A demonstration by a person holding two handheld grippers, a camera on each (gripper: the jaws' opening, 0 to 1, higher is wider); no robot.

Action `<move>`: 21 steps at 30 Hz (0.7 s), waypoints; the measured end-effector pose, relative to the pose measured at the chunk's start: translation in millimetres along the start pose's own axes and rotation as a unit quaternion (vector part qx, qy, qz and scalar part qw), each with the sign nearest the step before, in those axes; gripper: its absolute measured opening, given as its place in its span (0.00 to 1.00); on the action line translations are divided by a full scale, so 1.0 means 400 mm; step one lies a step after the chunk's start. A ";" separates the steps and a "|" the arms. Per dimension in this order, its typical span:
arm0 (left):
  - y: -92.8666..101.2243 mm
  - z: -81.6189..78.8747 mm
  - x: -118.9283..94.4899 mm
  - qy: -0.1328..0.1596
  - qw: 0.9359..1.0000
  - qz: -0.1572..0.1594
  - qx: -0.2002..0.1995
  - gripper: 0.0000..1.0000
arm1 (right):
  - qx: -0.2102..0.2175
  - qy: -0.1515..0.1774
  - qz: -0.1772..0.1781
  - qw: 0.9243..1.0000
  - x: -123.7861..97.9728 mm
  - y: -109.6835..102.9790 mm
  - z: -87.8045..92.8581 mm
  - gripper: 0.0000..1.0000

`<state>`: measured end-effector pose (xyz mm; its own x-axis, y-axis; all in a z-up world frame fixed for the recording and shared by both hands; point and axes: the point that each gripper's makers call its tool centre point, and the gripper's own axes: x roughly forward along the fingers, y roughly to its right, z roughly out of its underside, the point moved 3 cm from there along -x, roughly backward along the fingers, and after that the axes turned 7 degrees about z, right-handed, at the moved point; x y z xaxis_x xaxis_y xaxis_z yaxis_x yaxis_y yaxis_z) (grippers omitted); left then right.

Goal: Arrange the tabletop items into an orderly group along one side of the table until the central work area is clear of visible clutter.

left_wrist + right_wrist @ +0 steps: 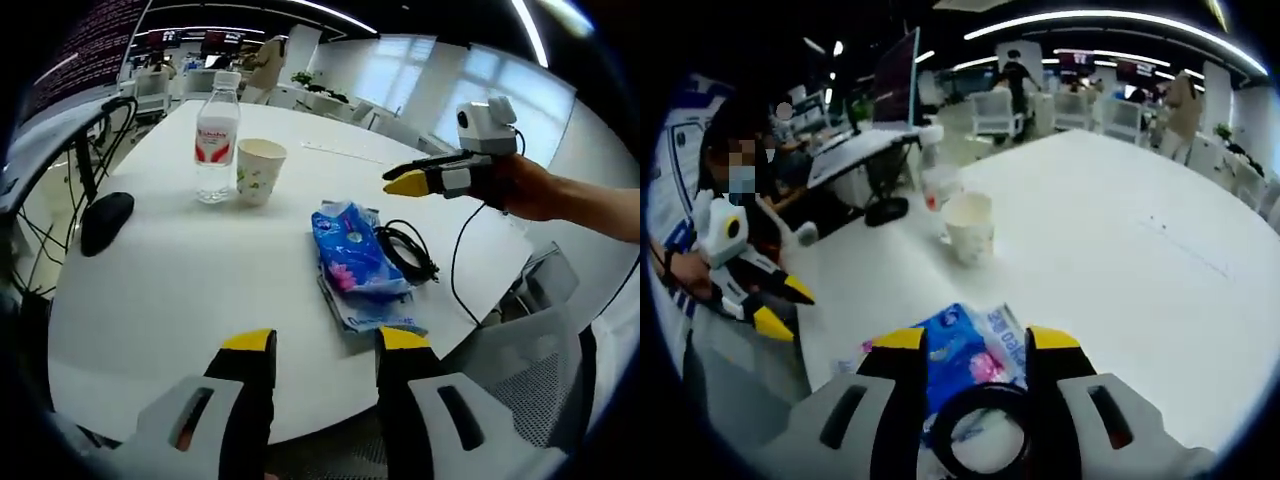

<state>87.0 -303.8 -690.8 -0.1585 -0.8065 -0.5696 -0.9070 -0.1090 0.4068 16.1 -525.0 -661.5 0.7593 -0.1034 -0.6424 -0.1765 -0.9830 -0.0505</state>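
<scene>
Spreading wide, the left gripper (326,342) hangs at the near edge of a round white table (170,300); ahead lie a blue tissue pack (352,255) w/ black cable (405,250) beside it; bottle (216,138), paper cup (259,170) farther; right gripper (976,342) jaws apart over the cable, prob. not touching; open-plan office behind.

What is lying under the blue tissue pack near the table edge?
In the left gripper view, the blue tissue pack lies on a second flat packet whose pale edge sticks out toward the table edge. A coiled black cable lies beside it. The rest of that packet is covered.
</scene>
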 end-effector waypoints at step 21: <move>0.001 0.017 0.003 -0.021 1.000 -0.007 -0.003 0.38 | 0.135 -0.014 0.071 0.988 -0.114 0.097 0.237 0.33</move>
<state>83.7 -300.9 -696.3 -0.1626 -0.7796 -0.6048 -0.9070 -0.1232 0.4026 -84.7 -544.0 -706.8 0.6973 -0.2293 -0.6792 -0.4443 -0.8817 -0.1585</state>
